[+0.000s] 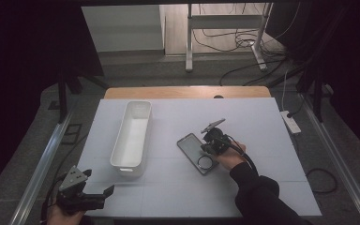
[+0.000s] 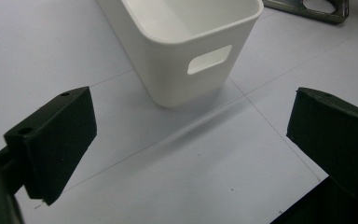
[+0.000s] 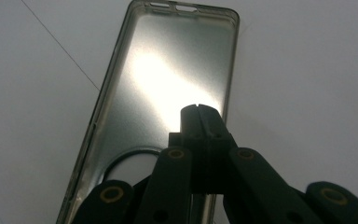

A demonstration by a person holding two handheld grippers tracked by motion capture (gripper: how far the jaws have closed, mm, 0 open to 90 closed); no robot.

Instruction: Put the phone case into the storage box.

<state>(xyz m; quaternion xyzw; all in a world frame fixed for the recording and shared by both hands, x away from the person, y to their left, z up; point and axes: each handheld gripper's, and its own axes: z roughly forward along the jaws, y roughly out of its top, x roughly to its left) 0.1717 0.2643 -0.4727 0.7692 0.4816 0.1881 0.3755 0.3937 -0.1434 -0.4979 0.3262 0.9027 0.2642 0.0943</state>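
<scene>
A clear phone case (image 1: 193,149) lies open side up on the white table top, right of centre, its round camera hole toward me. My right gripper (image 1: 206,150) comes down on the case's right side wall. In the right gripper view the pads of the right gripper (image 3: 199,110) meet with only a thin seam, over the case (image 3: 168,79) where its right wall runs in beneath them. My left gripper (image 1: 101,188) rests at the table's near left corner, open. Its jaws stand wide apart in the left gripper view, where nothing lies within the left gripper (image 2: 191,149).
A long white bin (image 1: 122,138) stands left of the case, empty, its handle slot facing my left gripper; the bin (image 2: 191,60) is close ahead of that gripper. A power strip (image 1: 290,121) lies on the floor beyond the table's right edge.
</scene>
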